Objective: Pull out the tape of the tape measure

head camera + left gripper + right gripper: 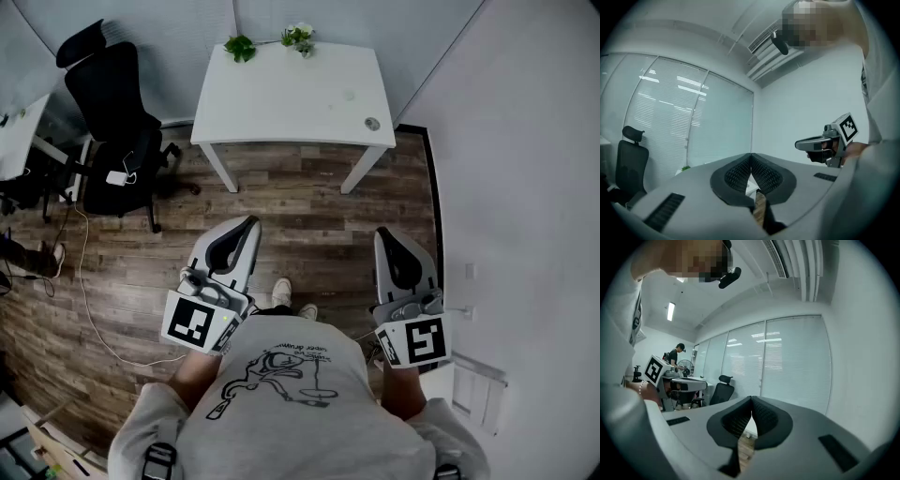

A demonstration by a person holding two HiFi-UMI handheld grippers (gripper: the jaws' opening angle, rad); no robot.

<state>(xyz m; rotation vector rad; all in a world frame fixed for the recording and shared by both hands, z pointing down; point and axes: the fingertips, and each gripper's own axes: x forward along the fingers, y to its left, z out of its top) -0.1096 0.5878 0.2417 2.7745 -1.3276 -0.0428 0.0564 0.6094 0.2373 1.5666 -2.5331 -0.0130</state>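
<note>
A white table (281, 108) stands across the room, well ahead of both grippers. Near its right front corner lies a small round grey thing (372, 123), too small to say whether it is the tape measure. I hold my left gripper (251, 223) and right gripper (384, 234) level at waist height over the wooden floor, far from the table. The left gripper (751, 157) has its jaws together at the tips, with nothing between them. The right gripper (751, 399) is shut the same way and is empty. Each gripper shows in the other's view, the right gripper (811, 144) and the left gripper (689, 382).
Two small plants (241, 47) (298, 36) sit at the table's far edge. A black office chair (117, 122) stands at the left with a white cable (84, 291) trailing over the floor. A wall runs close on the right. Another person (675, 355) stands far off.
</note>
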